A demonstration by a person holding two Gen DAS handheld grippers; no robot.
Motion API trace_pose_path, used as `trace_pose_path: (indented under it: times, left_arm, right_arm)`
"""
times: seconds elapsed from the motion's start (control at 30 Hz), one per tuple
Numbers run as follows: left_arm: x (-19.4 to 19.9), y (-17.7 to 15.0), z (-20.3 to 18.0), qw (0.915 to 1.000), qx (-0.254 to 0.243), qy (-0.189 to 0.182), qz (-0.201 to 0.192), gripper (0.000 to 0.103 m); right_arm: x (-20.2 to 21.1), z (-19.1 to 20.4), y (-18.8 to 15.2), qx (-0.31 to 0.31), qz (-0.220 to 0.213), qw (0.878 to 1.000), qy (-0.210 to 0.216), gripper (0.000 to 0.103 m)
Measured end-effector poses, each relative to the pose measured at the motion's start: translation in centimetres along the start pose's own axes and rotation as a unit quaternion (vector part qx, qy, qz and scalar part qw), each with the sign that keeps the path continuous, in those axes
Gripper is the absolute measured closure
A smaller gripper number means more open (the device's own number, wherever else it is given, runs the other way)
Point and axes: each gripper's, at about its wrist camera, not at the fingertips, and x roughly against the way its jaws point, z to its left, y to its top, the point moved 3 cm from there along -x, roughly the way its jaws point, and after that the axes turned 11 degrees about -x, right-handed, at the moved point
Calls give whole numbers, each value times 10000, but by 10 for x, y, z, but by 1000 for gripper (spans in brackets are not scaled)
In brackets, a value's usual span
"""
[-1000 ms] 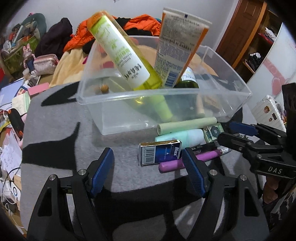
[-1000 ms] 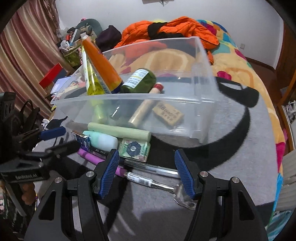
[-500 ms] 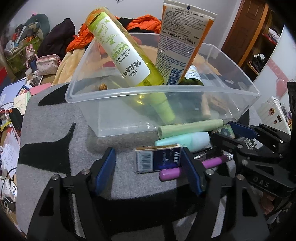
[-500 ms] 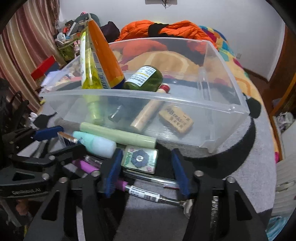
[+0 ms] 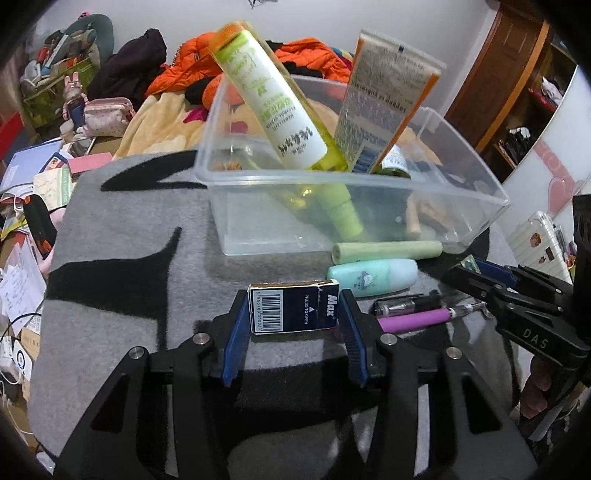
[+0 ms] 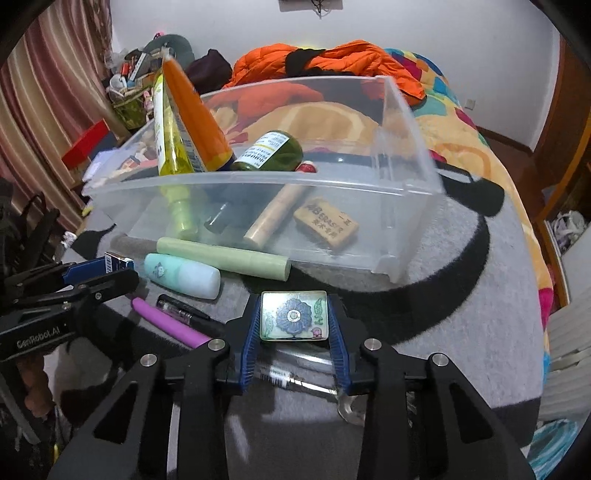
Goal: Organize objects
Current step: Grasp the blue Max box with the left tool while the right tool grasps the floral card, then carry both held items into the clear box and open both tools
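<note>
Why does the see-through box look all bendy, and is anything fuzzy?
Left wrist view: the fisheye lens bows the clear bin, and black corners frame the picture. Right wrist view: the same bowing; the pen under the right gripper is smeared by blur.

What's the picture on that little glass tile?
A blue flower with green leaves on the glass tile, clearest from the right wrist.

White wall (image 6: 424,33), striped curtain (image 6: 40,110), wood door (image 5: 506,66), cluttered bed (image 6: 461,122).
</note>
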Motion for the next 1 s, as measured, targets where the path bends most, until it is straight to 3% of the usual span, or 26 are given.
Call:
trace_pose_path:
  times: [0.63, 1.0]
  left_arm:
    - [62, 43, -11, 9952, -190, 5, -964, 56]
    - [60, 69, -6, 9924, -339, 225, -1164, 56]
  right_arm:
    - [74, 7, 29, -6, -940, 9950, 342, 72]
    - [83, 9, 64, 111, -1363, 9902, 275, 72]
